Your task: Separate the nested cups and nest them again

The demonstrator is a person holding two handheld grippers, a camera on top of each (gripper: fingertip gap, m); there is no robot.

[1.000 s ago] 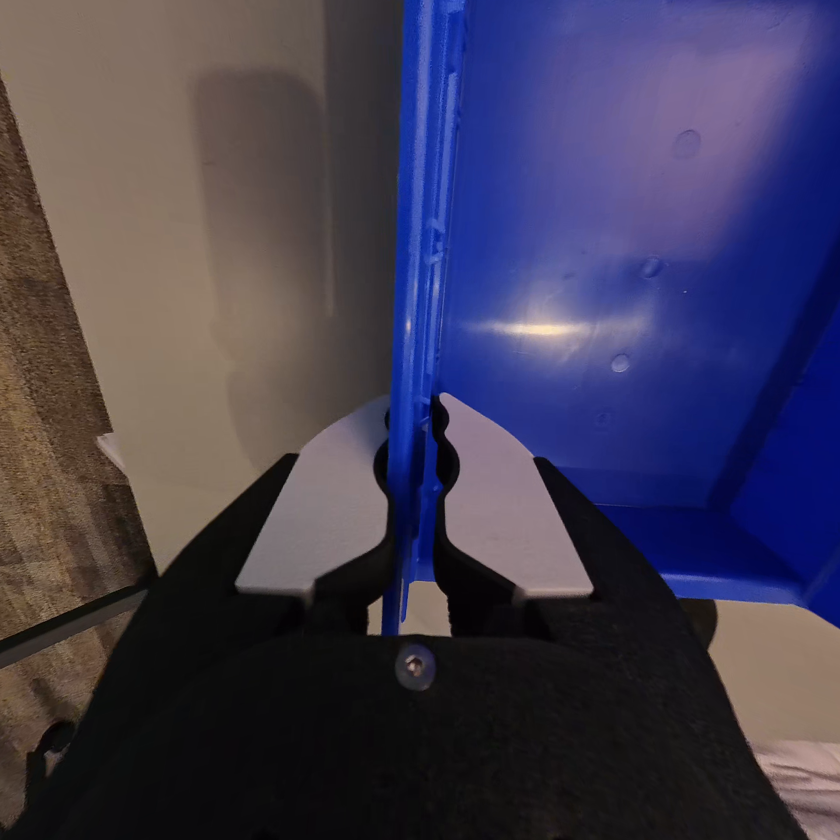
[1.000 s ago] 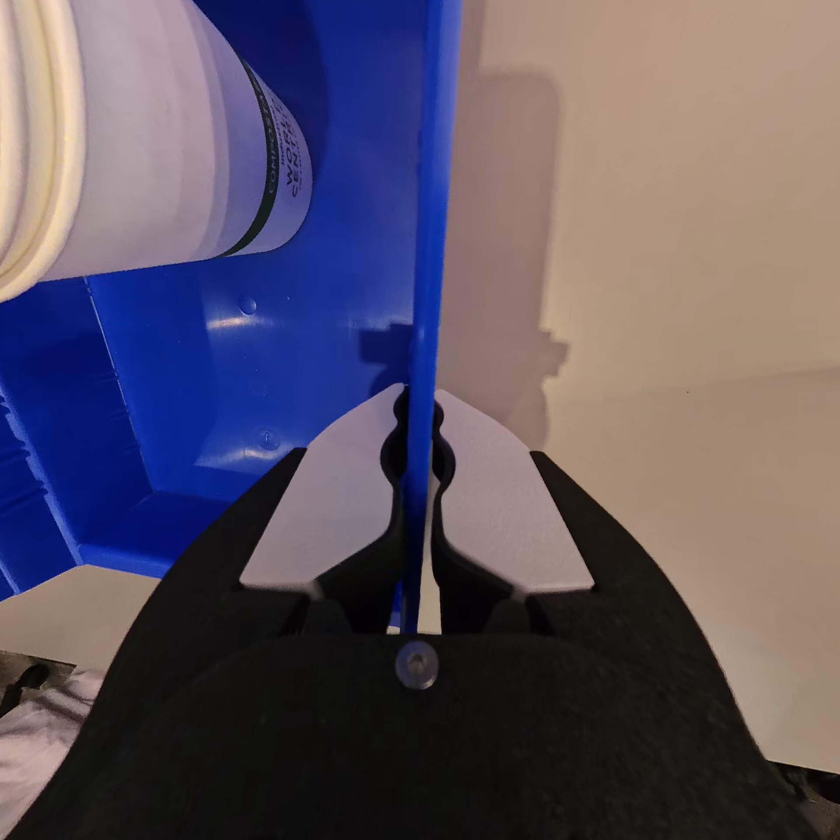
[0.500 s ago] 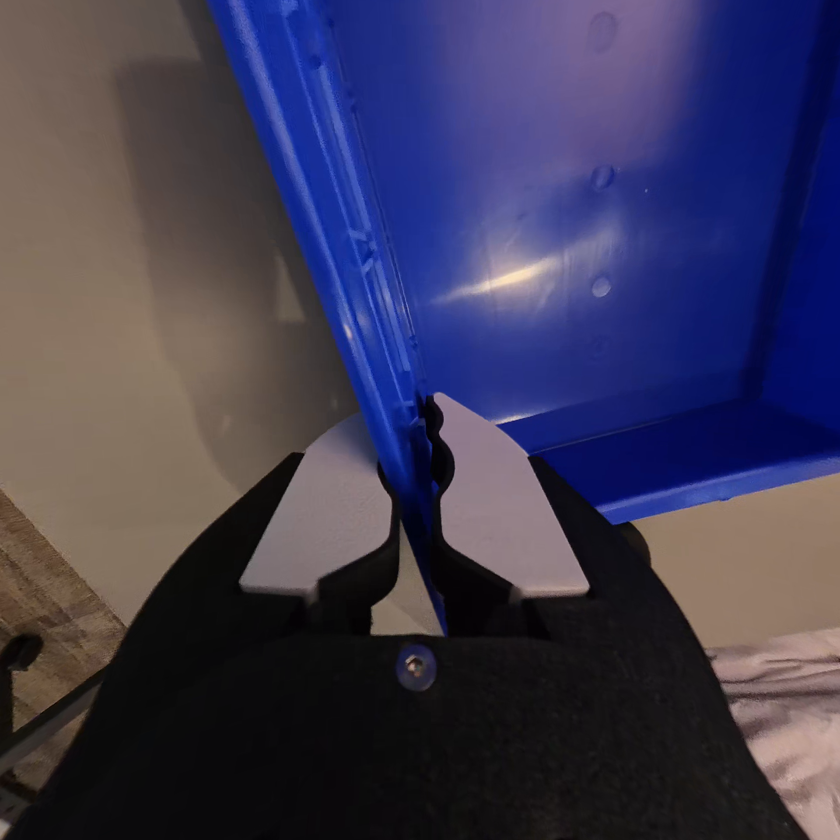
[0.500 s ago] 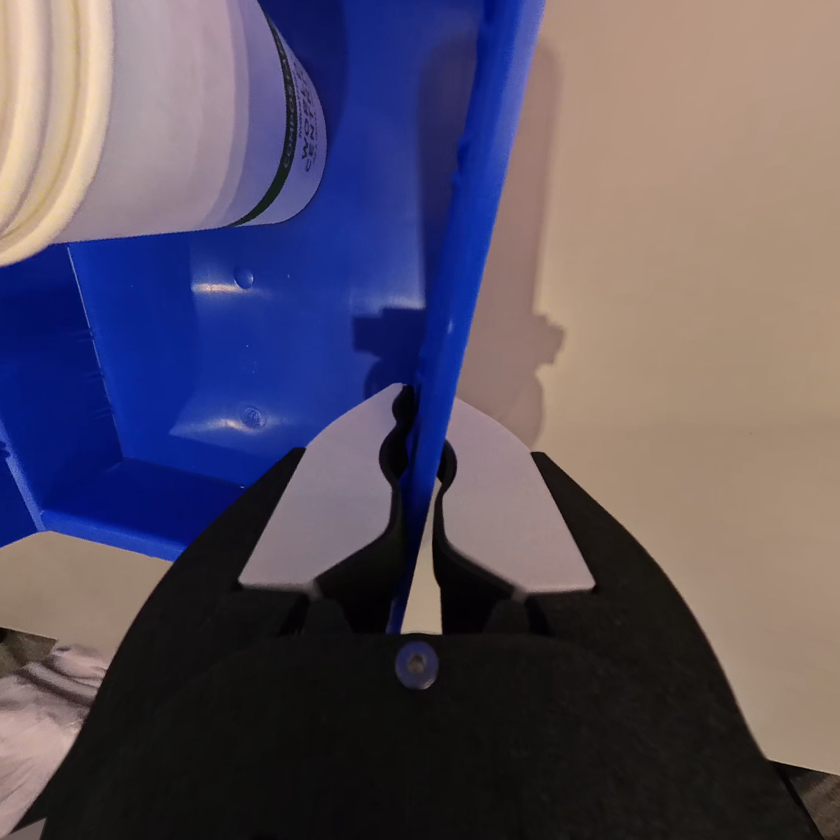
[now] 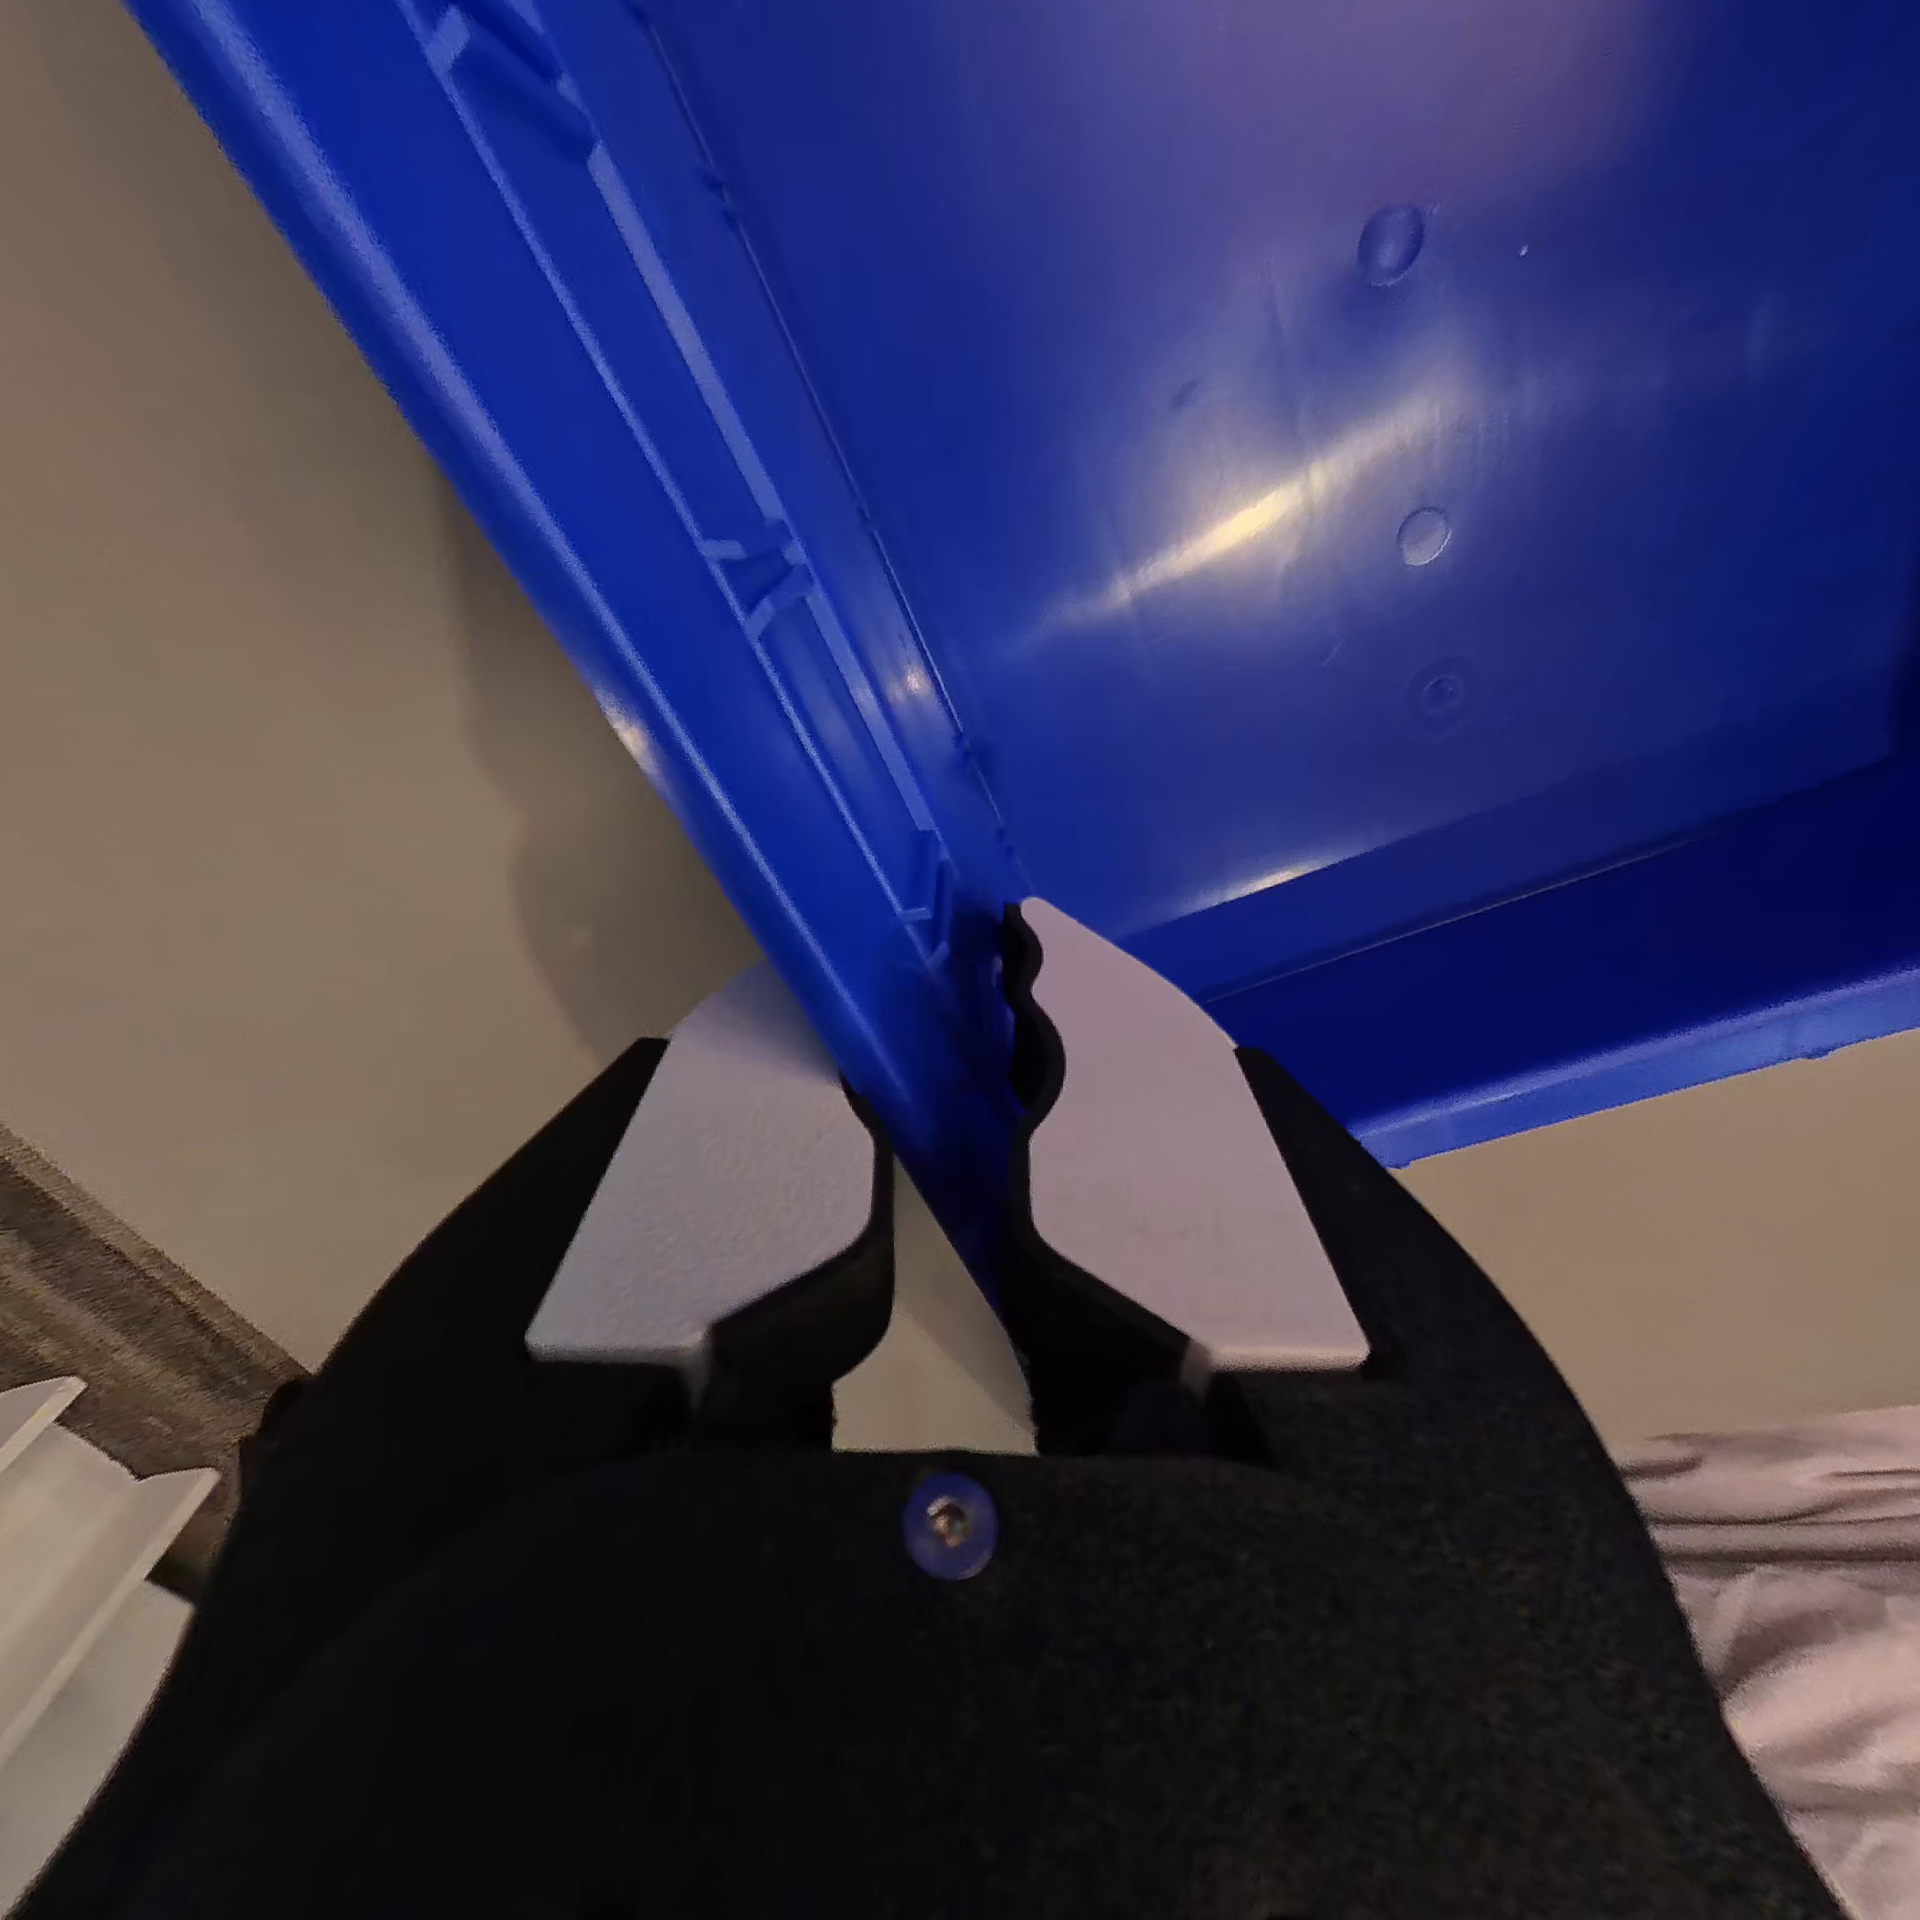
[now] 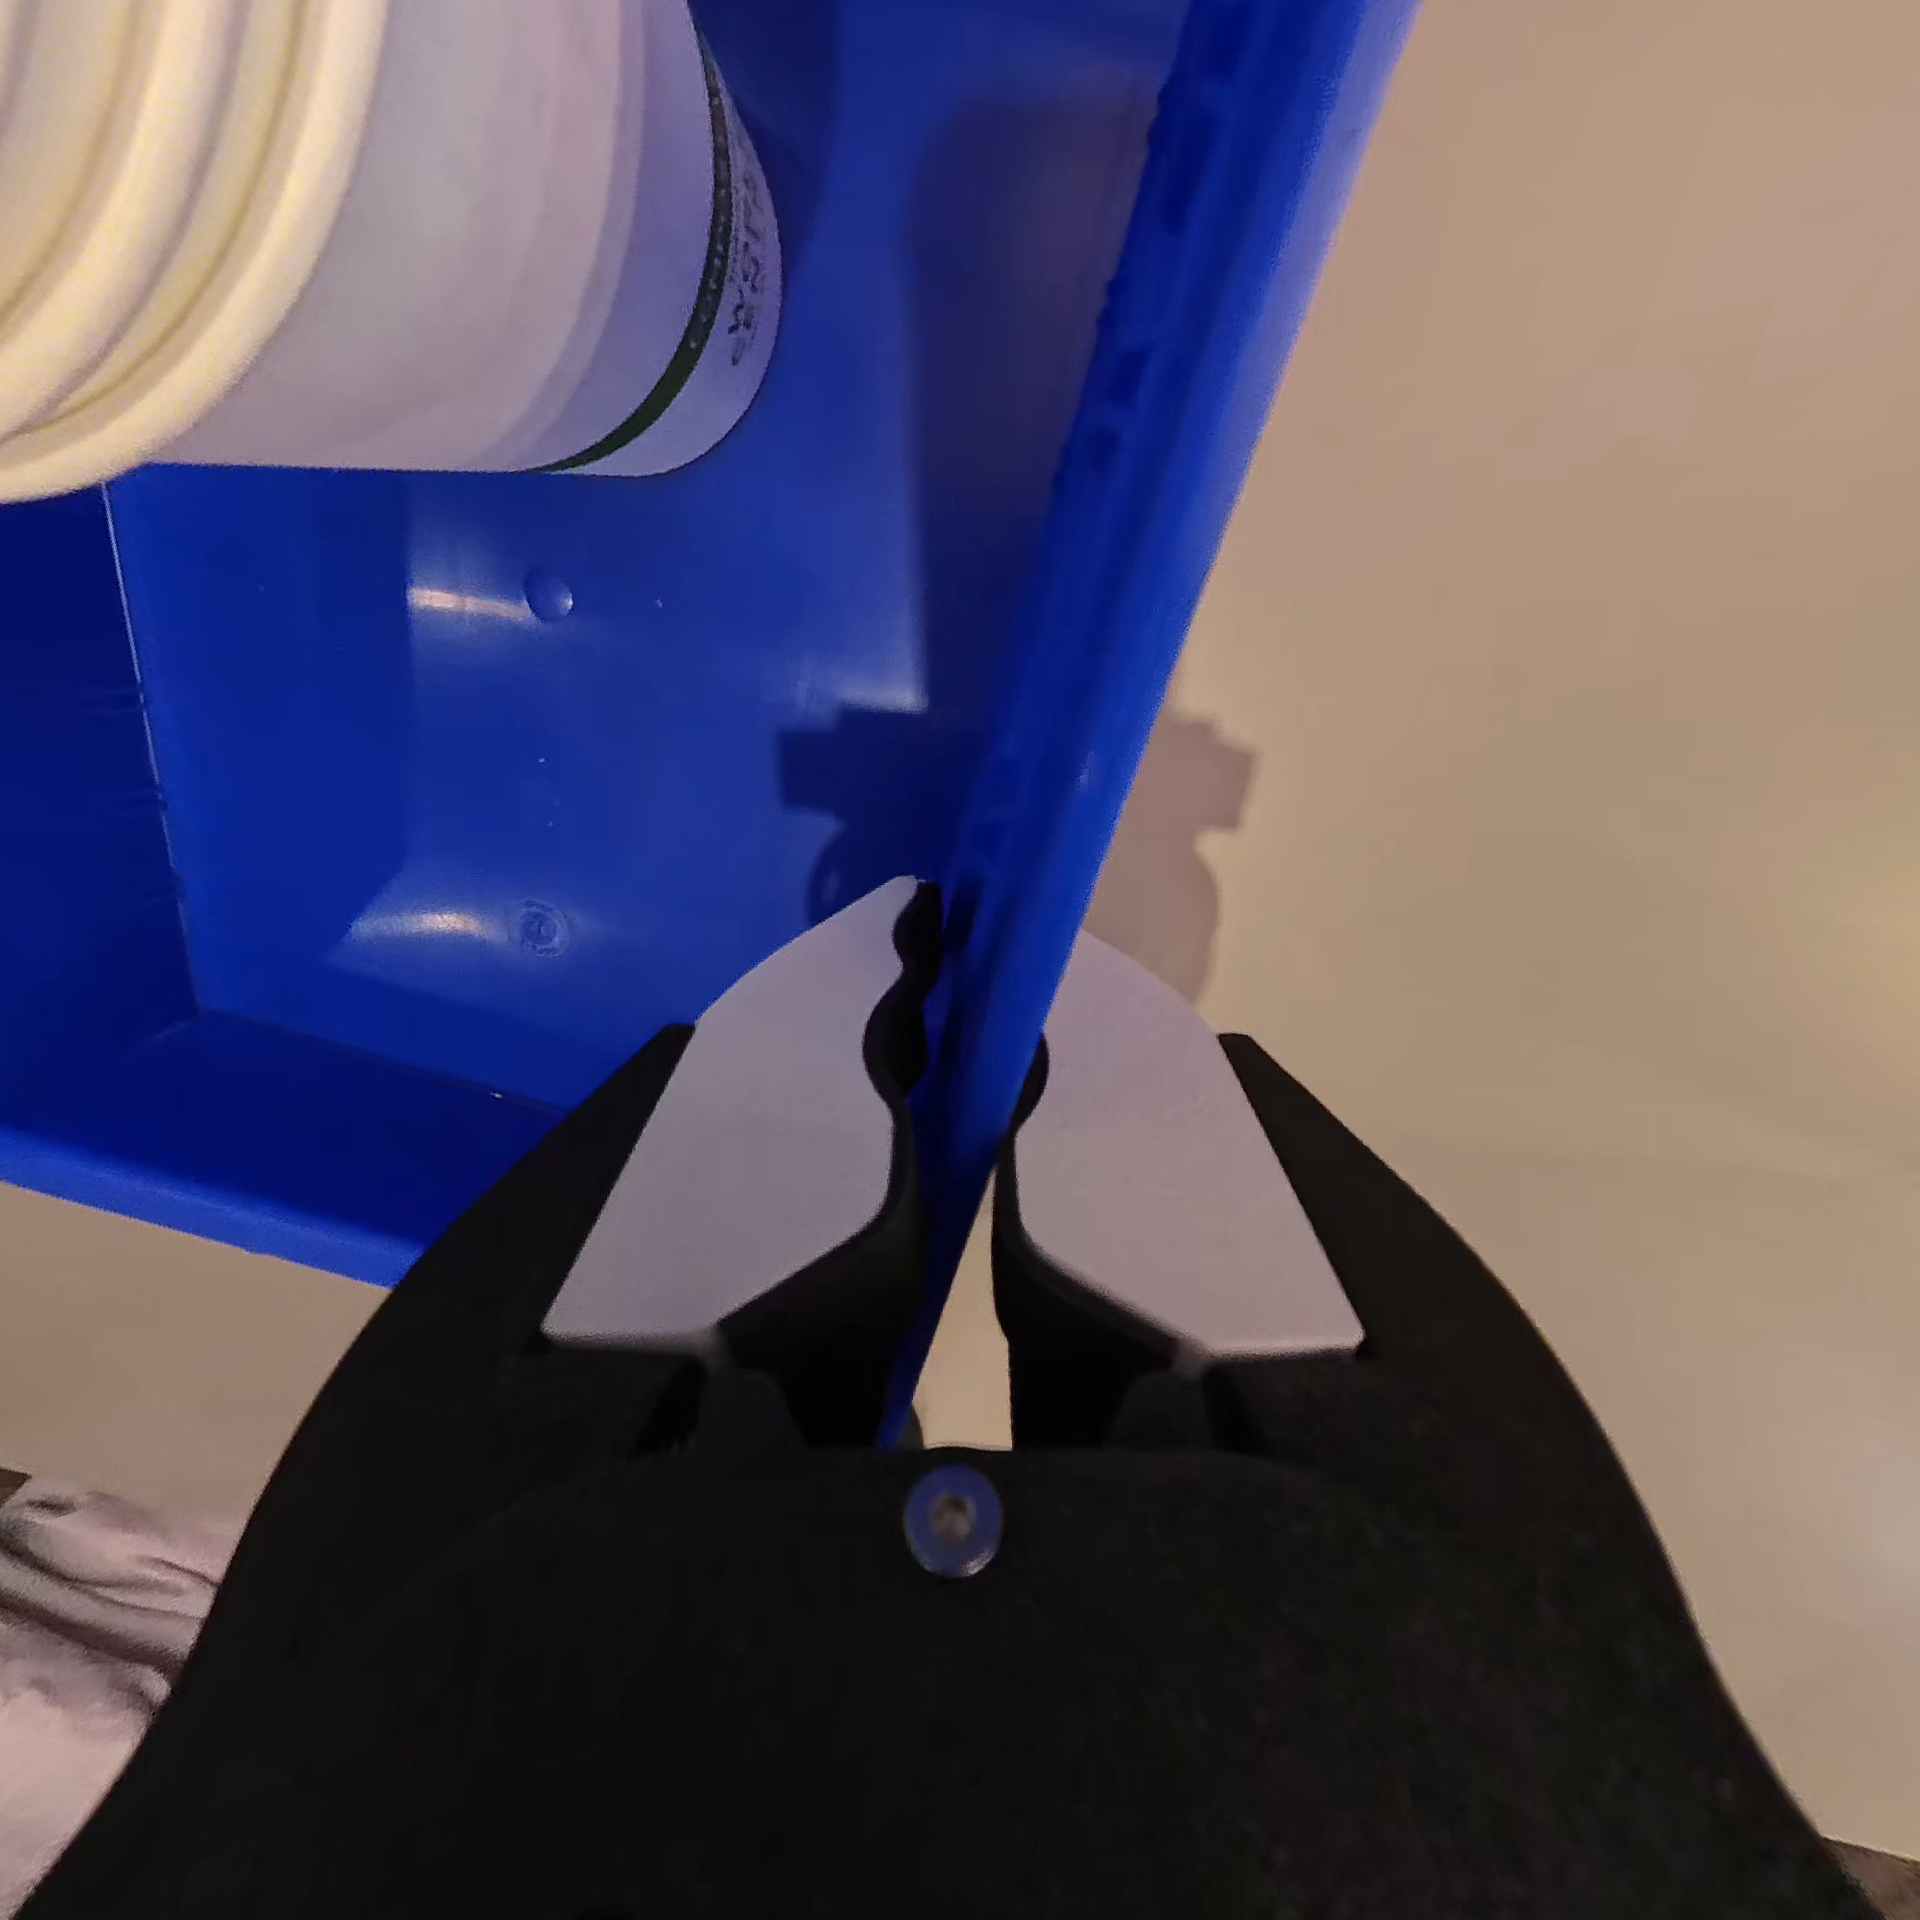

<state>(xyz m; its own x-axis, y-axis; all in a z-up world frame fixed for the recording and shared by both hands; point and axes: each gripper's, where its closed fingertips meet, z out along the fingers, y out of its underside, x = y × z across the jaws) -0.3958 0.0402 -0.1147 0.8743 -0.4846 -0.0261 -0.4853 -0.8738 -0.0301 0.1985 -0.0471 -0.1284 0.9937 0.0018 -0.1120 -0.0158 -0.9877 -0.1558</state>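
Left gripper: the left gripper was clamped on the left side wall of a blue plastic bin, one finger outside the wall, one inside; the wall ran slantwise through the jaws toward upper left.
Right gripper: the right gripper was pinched on the opposite side wall of the same blue plastic bin, wall leaning toward upper right, fingers on either side of it.
Bin pose: tilted in both views, open face toward the cameras, its base seen behind the fingertips; whether it touched the surface could not be told.
Cups: the stack of nested white paper cups lay on its side inside the bin, upper left in the right wrist view, rolled rims to the left, base with a dark green band pointing toward the gripped wall, close to it but apart.
Bin interior, left side: bare blue plastic with small moulded dimples and a glare streak.
Edges and room: pale beige surface open outside both walls; surface edge at lower left with grey-brown carpet beyond; crumpled grey cloth near the lower corners of both views.
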